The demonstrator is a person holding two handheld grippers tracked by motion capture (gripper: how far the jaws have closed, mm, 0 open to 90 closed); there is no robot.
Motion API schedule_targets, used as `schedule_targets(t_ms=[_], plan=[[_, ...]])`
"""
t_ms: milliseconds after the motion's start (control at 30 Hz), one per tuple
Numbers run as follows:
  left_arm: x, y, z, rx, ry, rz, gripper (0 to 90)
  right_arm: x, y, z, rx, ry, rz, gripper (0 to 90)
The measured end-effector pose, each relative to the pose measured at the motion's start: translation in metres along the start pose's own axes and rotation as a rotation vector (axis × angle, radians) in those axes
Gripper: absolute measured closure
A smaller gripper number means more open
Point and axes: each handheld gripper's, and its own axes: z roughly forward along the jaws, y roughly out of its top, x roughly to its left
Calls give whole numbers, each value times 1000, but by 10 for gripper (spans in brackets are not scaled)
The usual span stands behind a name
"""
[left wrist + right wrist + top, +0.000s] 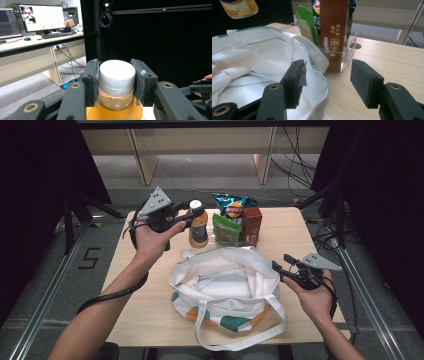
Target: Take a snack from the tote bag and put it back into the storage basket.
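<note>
Left gripper (115, 82) pinching orange juice bottle (113, 110) at white cap (117, 72), bottle lifted clear of table (295, 232), not yet over bag. Right gripper (327, 82) spread, straddling rim of white tote bag (262, 67), nothing pinched. Snack packs (235, 220) beyond right gripper, unpacked. Judgement: packing just begun; bottle drop-in pending, bag interior looks empty.

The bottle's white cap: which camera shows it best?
The left gripper view: the white cap sits close up, clamped by the left gripper. In the high view the cap is a small disc; the right gripper view shows just the bottle base.
</note>
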Motion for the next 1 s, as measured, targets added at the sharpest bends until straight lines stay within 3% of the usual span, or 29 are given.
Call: schedule_targets(t_ms=[233,300,333,367,400,567,833,1000], plan=[[5,-3,4,2,-6,-4,590,0,0,0,-1,1,1,452],[6,-3,6,3,-6,-5,590,2,0,-1,2,2,27,451],[7,-3,6,3,-5,-3,590,0,0,0,-6,6,1,451],[7,-3,7,4,-4,-2,590,0,0,-1,-1,-1,-3,450],[8,-3,7,4,-2,-2,590,2,0,-2,8,-10,23,450],[12,-4,10,6,3,-6,590,0,0,0,-14,-11,-22,450],[16,-7,14,6,11,-6,590,1,1,-1,-1,0,-3,449],[19,-7,16,8,13,1,590,1,1,-1,-2,-3,-18,449]])
